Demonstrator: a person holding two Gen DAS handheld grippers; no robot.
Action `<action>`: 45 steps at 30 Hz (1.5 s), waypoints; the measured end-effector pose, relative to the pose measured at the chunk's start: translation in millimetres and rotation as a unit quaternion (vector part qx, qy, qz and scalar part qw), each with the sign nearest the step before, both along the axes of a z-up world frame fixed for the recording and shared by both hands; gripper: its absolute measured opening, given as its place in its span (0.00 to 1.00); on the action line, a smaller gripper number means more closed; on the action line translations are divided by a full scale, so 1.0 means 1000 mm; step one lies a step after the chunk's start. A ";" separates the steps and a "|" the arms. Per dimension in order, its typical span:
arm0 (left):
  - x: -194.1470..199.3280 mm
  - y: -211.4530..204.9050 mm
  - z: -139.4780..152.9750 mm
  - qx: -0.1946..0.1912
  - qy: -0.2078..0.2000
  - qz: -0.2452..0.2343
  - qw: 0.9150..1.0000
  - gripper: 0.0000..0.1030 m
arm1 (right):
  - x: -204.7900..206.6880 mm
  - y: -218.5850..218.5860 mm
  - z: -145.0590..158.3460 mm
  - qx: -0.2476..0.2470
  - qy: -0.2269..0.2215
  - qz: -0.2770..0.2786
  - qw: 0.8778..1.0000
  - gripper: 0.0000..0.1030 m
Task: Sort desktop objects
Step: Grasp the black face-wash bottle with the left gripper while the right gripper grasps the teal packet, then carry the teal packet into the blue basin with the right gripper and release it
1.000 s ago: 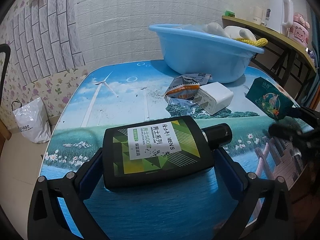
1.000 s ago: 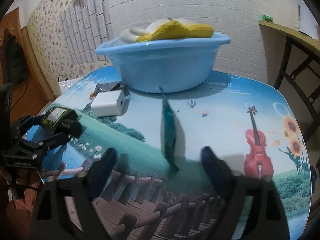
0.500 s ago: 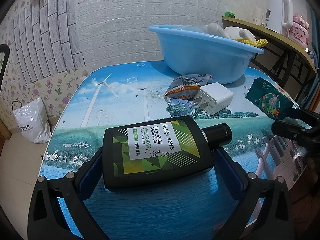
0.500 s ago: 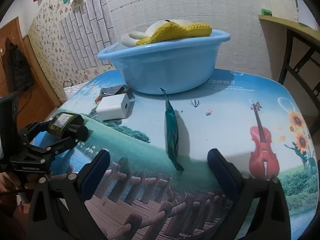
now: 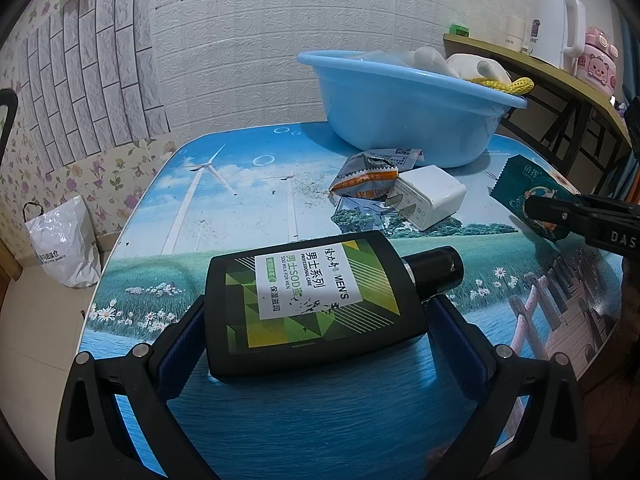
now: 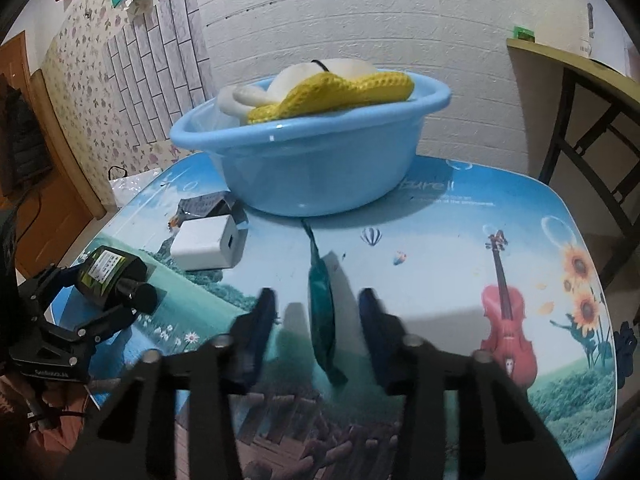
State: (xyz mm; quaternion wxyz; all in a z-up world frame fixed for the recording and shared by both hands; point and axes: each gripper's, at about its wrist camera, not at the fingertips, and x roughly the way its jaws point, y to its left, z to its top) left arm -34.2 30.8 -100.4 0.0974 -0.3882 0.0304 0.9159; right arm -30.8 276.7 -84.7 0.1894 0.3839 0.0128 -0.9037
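A black men's lotion bottle (image 5: 308, 300) with a green label lies sideways between the blue pads of my left gripper (image 5: 312, 312), which is shut on it near the table's front edge. From the right wrist view the same bottle (image 6: 108, 276) shows at the far left. A thin teal packet (image 6: 320, 280) stands on edge between the fingers of my right gripper (image 6: 316, 300). Its jaws are closing, with a gap still showing on each side of the packet. In the left wrist view the packet (image 5: 524, 184) sits at the right with a black finger (image 5: 580, 220) across its lower corner.
A blue basin (image 6: 320, 168) with a yellow knitted cloth (image 6: 340, 88) and white items stands at the table's back. A white charger (image 5: 432, 196) and a crumpled snack wrapper (image 5: 364, 176) lie before it. A shelf with a kettle (image 5: 560, 32) stands right; a white bag (image 5: 64, 244) is on the floor.
The right gripper's fingers have come in from wide apart to close on either side of the teal packet. The left gripper and the bottle have stayed still.
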 end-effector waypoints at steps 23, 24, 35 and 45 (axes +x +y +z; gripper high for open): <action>0.006 -0.009 0.012 0.023 0.003 0.025 0.999 0.90 | 0.021 0.014 0.031 -0.043 0.054 0.007 0.998 0.08; 0.008 -0.010 0.015 0.028 0.006 0.028 0.999 0.90 | 0.025 0.016 0.037 -0.047 0.064 0.007 0.997 0.08; 0.020 -0.006 0.083 0.071 0.073 0.016 0.995 0.90 | 0.042 0.013 0.098 -0.075 0.145 0.023 0.986 0.08; -0.010 0.022 0.133 0.077 0.121 -0.024 0.989 0.90 | 0.001 0.007 0.115 -0.076 0.145 0.022 0.986 0.08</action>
